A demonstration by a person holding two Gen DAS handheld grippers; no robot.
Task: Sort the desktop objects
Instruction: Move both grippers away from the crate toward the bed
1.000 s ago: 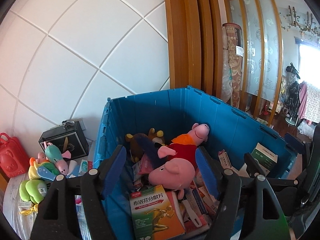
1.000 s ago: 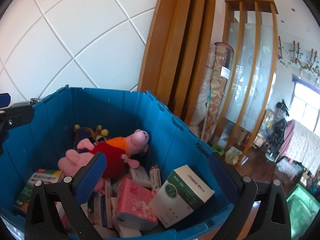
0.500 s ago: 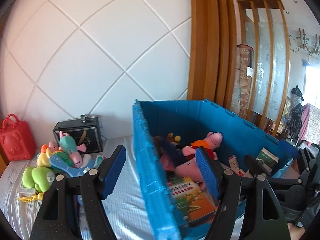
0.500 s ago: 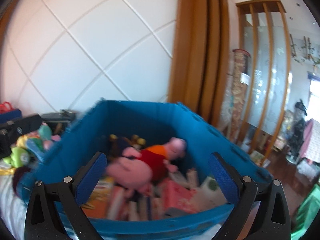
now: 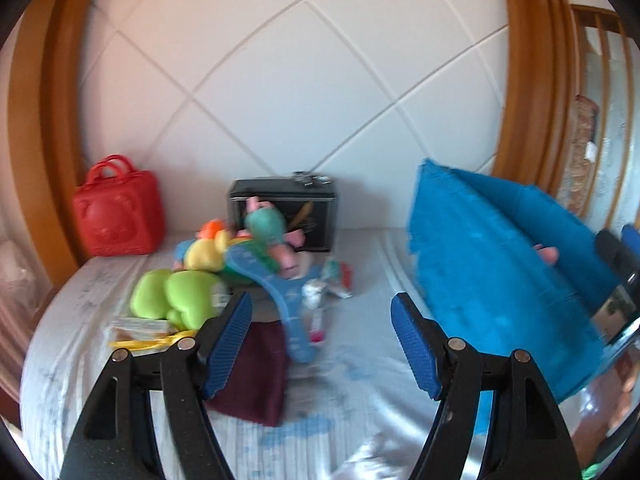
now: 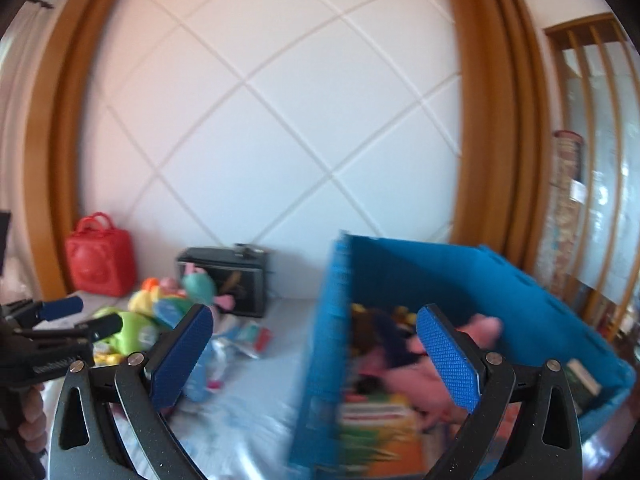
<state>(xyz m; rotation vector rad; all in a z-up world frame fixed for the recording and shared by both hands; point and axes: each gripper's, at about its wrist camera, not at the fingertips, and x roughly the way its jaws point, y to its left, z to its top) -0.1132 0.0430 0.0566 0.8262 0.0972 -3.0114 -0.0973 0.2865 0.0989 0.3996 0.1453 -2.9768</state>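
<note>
Left gripper (image 5: 320, 344) gapes above the toy pile (image 5: 224, 268), blue crate (image 5: 492, 264) to its right

A pale grey-white cloth with faint blue markings covers the bench (image 5: 360, 412). At its far left, against the wall, stands a red bag (image 5: 118, 216) with handles; right of it, also at the wall, a black box (image 5: 316, 210). In front of these lies a heap of plush toys (image 5: 224, 256), with a green plush (image 5: 172, 294) at its near left, a blue plastic ruler-like piece (image 5: 292, 312) and a dark maroon cloth (image 5: 256, 376) nearer still. A blue crate (image 5: 492, 272) fills the right side.
</note>
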